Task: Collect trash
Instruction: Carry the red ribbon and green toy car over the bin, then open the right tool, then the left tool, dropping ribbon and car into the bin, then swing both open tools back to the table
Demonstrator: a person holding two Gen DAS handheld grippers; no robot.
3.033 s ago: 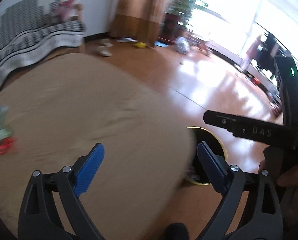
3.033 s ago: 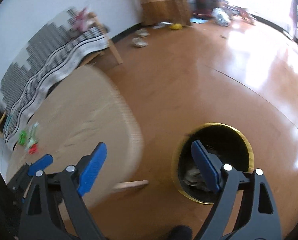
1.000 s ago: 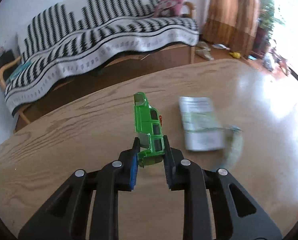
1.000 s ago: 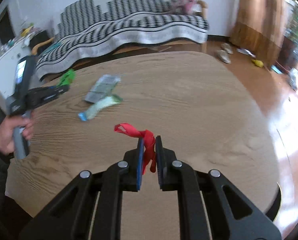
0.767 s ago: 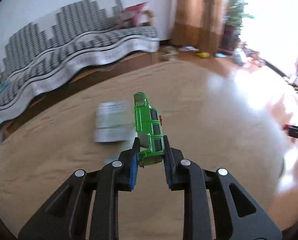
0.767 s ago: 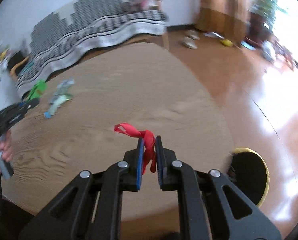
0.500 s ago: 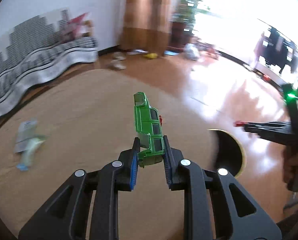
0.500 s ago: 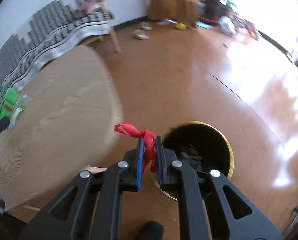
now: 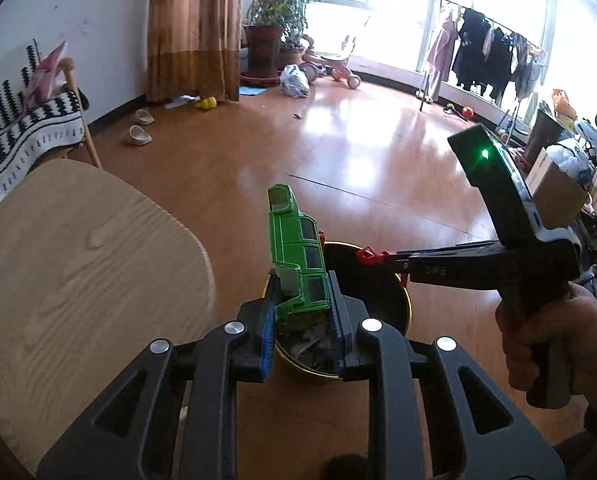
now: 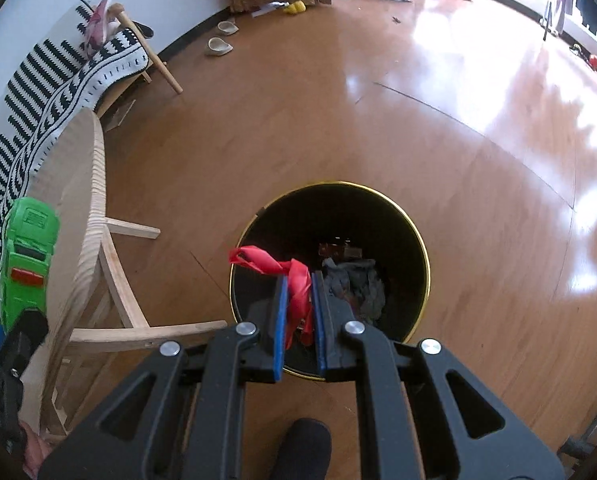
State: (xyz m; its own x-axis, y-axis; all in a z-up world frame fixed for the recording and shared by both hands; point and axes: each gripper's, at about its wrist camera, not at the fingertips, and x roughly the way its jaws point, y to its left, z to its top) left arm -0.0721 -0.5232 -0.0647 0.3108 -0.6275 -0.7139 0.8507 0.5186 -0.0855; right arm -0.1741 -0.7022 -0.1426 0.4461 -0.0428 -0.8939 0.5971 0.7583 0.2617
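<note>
Left gripper (image 9: 301,312): blue-padded fingers (image 9: 267,332) clamped on the lower end of a green toy car (image 9: 296,258), which stands nose-up out of the jaws, above the near rim of the trash bin (image 9: 406,312). Right gripper (image 10: 299,312): fingers (image 10: 279,320) pinched on a crumpled red scrap (image 10: 294,276), one loose end trailing off to the left, held over the bin's open mouth on the near side. Trash bin: round, black inside, gold rim (image 10: 426,264), standing on the wooden floor (image 10: 438,128); crumpled grey paper (image 10: 354,280) and other dark scraps lie at its bottom. Wooden table (image 9: 78,264): pale, round-edged, just left of the bin, its legs (image 10: 122,292) showing in the right wrist view. Striped sofa cover (image 10: 70,76): black and white, well beyond the table from the bin, against the wall. Pair of slippers (image 10: 220,38): on the floor far beyond the bin. Curtain (image 9: 190,28), potted plant (image 9: 264,32) and clothes rack (image 9: 486,44): along the far bright side of the room, well apart from the bin.
</note>
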